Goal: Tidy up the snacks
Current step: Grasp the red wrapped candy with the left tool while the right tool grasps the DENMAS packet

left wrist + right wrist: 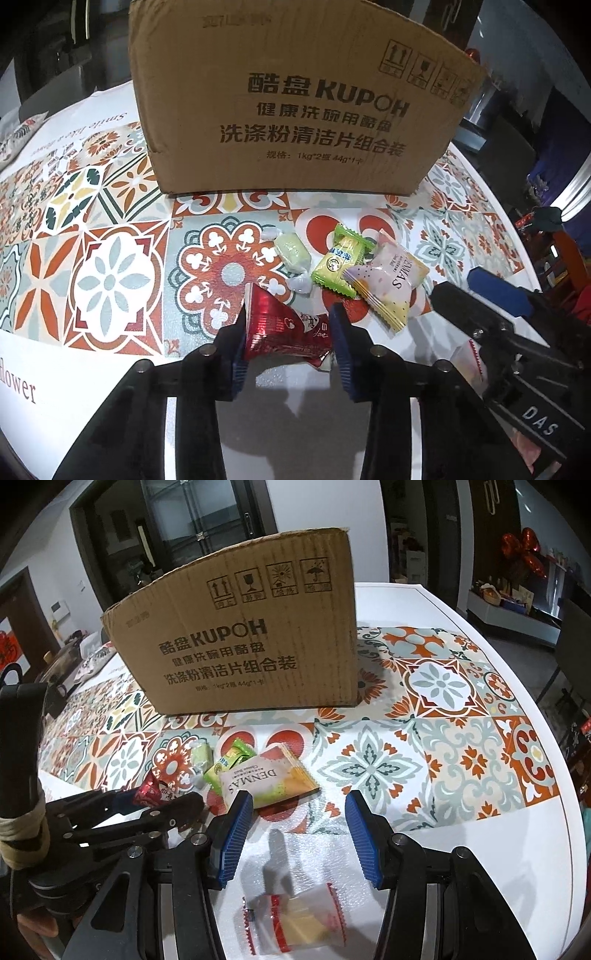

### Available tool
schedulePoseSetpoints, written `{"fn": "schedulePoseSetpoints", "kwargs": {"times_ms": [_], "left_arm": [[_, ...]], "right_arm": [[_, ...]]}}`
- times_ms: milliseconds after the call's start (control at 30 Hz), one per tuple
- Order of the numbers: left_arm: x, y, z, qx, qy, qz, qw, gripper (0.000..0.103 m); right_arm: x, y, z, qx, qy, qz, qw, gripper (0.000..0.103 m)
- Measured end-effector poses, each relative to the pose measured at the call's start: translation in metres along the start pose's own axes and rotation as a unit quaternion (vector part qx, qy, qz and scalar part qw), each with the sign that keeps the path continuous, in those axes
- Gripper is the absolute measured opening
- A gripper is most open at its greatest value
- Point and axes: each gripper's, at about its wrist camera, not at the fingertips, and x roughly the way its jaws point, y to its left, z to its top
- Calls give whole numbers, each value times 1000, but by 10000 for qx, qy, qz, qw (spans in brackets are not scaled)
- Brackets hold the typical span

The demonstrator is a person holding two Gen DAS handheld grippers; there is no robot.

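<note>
- Tall cardboard box (pixel 295 96) standing at the back of the patterned table (pixel 461 738), top rim out of sight; high wall likely to catch a snack carried too low.
- Left gripper (pixel 290 334) clamped on the red wrapper (pixel 284 328), pads pressing both sides, packet tilted; slick foil and a grip near one edge could let it slide out on lifting.
- Right gripper (pixel 299 830) spread wide, holding nothing, hanging over the clear red-trimmed packet (pixel 295 923); could knock the other arm if both close in.
- Pale pouch (pixel 388 284), green packet (pixel 338 262) and light green candy (pixel 291 253) bunched just beyond the red wrapper, overlapping; easily dragged or scattered.
</note>
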Motion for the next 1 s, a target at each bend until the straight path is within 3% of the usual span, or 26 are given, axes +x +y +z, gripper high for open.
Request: {"fn": "schedulePoseSetpoints", "kwargs": {"times_ms": [233,267,333,433,600,867,1000], "left_arm": [[-20,10,-1,24,-148,-144,9998,19],[-22,12,0,14,-167,-155,9997,19],[-25,17,-1,-36,-178,-219,9996,19],[-29,24,-2,-117,-191,-286,9993,19],[-35,38,-1,-265,-242,-272,9990,19],[-32,36,0,-213,-197,-293,9991,19],[-31,31,-1,-177,-200,-277,9993,19]], "right_arm": [[0,9,0,-78,13,106,9999,54],[1,10,1,-84,32,146,9999,56],[3,13,3,-93,78,222,9997,71],[6,20,6,-209,93,221,9995,72],[25,34,11,-748,335,-57,9966,72],[50,42,16,-1060,614,-350,9918,71],[51,39,13,-1003,661,-326,9922,53]]}}
